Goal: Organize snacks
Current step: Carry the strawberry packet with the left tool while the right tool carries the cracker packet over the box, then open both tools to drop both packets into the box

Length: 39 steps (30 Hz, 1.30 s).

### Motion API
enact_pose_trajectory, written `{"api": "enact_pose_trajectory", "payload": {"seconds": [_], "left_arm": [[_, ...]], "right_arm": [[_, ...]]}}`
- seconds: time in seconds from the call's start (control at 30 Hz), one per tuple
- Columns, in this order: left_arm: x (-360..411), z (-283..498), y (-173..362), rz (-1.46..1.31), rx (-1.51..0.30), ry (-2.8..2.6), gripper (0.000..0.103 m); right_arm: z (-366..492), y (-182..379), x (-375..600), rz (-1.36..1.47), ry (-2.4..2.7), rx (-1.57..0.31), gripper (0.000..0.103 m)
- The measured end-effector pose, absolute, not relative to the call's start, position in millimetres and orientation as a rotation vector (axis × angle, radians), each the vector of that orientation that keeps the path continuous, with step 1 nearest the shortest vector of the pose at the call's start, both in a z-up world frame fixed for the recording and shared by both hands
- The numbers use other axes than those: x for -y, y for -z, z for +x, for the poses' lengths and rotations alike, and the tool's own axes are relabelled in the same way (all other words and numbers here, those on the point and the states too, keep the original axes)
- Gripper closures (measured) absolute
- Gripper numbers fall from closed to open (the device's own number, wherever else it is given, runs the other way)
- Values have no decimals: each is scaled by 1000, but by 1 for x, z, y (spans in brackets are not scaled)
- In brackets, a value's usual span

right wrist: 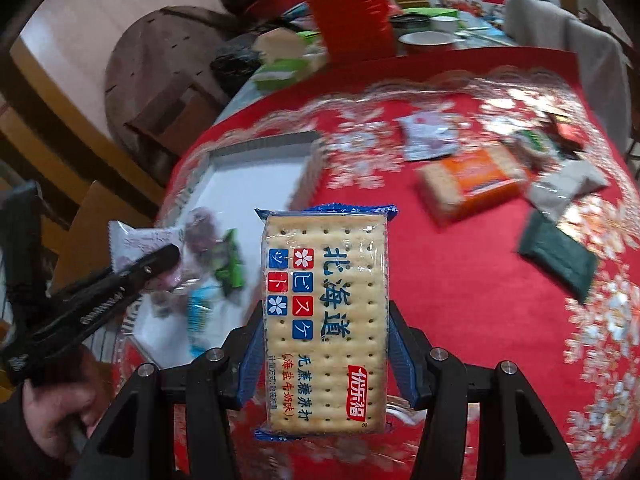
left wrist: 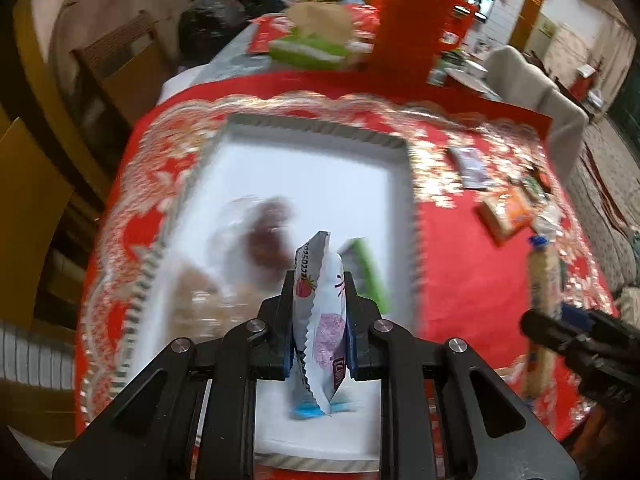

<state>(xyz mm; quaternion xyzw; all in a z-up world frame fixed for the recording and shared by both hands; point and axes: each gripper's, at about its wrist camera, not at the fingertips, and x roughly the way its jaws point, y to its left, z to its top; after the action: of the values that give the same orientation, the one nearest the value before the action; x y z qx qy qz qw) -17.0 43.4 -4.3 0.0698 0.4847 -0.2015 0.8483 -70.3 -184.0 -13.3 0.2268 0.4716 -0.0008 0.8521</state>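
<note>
My left gripper (left wrist: 319, 286) is shut on a white snack packet (left wrist: 324, 320) printed with a strawberry and a purple patch. It holds the packet upright over the white tray (left wrist: 320, 128) with the ribbed rim. Blurred brown snacks (left wrist: 268, 232), a green packet (left wrist: 368, 272) and a blue packet (left wrist: 308, 412) lie in the tray. My right gripper (right wrist: 326, 312) is shut on a clear cracker pack (right wrist: 326, 320) with blue ends, over the red tablecloth to the right of the tray (right wrist: 248, 172). In the right wrist view the left gripper (right wrist: 160, 260) and its white packet (right wrist: 132, 240) hang above the tray.
Loose snacks lie on the red tablecloth to the right: an orange cracker pack (right wrist: 472, 184), a dark green packet (right wrist: 556, 256), a white and pink packet (right wrist: 428, 136), a grey packet (right wrist: 568, 184). A tall red box (right wrist: 352, 8) stands behind. A person's hand (right wrist: 52, 412) holds the left gripper.
</note>
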Motion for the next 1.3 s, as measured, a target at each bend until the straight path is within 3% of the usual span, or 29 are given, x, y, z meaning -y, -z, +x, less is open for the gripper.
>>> {"api": "enact_pose_trajectory", "payload": {"seconds": [0.3,0.8,0.9,1.03,1.3], "left_arm": [[-79,0,33,153,-1065,463,85],[-57,15,49,236,-1094,536,84],[-58,17,49,220,-1105,524,75],[-61,16,45,200,-1090,497,49],[-55,1,37,207,-1065,421,39]], "right_arm": [[-5,15,127,519,-137,-1013,50],[45,43,99,429,-138,-1132,49],[44,39,98,433,-143,-1108,48],[39,30,101,438,-154,-1067,48],[10,24,127,500,-154,-1017,48]]}}
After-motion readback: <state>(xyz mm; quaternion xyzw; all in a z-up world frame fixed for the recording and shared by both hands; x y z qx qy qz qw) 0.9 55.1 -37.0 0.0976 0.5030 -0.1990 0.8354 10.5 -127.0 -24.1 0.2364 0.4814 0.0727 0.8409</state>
